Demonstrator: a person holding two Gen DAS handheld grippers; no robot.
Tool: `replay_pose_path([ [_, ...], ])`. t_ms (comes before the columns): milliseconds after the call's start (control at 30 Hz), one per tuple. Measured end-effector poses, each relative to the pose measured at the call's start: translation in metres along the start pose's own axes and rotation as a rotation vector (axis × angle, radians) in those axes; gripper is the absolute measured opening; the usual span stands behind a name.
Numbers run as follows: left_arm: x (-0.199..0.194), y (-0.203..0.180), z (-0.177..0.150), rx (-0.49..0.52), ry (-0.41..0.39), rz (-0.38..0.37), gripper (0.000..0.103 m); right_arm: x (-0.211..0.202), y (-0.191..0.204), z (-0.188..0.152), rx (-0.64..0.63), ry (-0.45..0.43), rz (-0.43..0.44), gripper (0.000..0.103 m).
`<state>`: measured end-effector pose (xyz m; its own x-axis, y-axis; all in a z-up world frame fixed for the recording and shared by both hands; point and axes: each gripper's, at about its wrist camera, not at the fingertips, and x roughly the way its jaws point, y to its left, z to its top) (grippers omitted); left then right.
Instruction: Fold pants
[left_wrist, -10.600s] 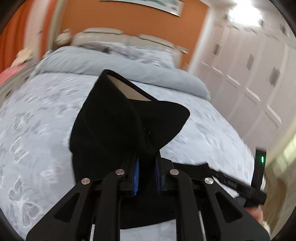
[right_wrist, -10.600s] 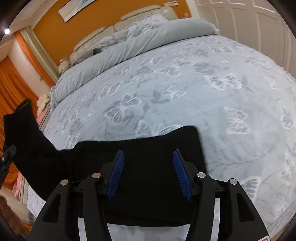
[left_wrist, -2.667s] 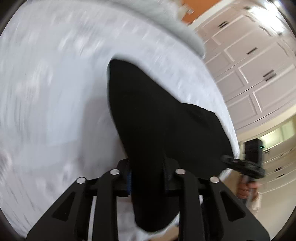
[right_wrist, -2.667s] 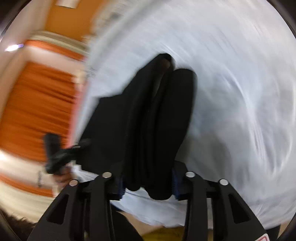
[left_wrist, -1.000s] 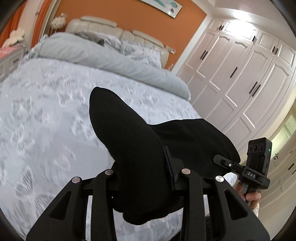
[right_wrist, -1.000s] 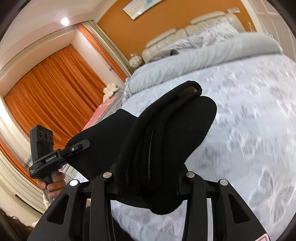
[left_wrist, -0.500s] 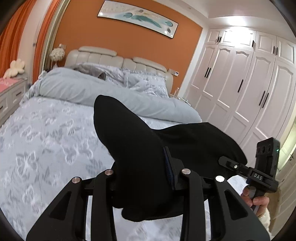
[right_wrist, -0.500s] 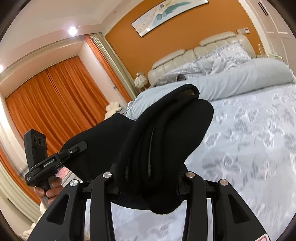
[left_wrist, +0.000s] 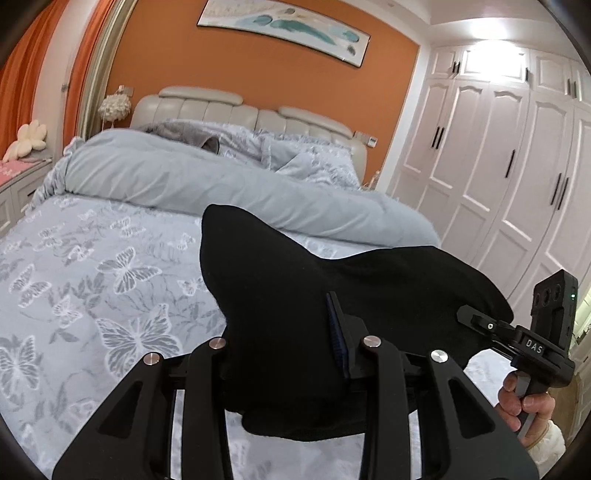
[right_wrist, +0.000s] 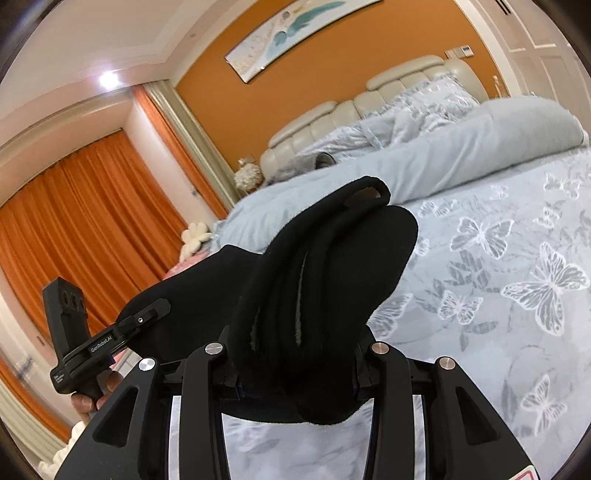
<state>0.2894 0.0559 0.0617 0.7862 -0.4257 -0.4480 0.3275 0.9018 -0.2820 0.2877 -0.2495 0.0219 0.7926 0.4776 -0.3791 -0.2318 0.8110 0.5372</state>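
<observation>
Curtains (right_wrist: 74, 221) appear only behind right tongs (right_wrist: 295, 373), wardrobes (left_wrist: 517, 166) only behind left.

- Black, soft knit pants (left_wrist: 295, 295), bunched into thick folds, hang in the air, stretched between the left tongs (left_wrist: 291, 354) and the right tongs (right_wrist: 295, 369).
- Each end is pinched between tong fingers, folded edges poking forward past them.

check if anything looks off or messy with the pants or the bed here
Nothing looks damaged or spilled. The black pants hang bunched between the left gripper and right gripper, held above the butterfly bedspread rather than lying flat. The grey duvet is rolled back toward the headboard.
</observation>
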Motion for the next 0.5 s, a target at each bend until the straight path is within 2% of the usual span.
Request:
replay_pose_path([
  [200,0.068,0.027,-0.042,0.001,0.05,0.024,0.032,0.052,-0.047,-0.025,0.027,0.052,-0.042,0.036],
  [367,0.107,0.055,-0.086,-0.049,0.141,0.027,0.032,0.084,-0.081,-0.057,0.04,0.128,-0.087,0.036],
  [467,0.109,0.064,-0.11,-0.045,0.16,0.022,0.039,0.09,-0.1,-0.075,0.065,0.169,-0.111,0.044],
  [500,0.108,0.065,-0.114,-0.042,0.169,0.024,0.041,0.089,-0.106,-0.081,0.083,0.19,-0.115,0.051],
])
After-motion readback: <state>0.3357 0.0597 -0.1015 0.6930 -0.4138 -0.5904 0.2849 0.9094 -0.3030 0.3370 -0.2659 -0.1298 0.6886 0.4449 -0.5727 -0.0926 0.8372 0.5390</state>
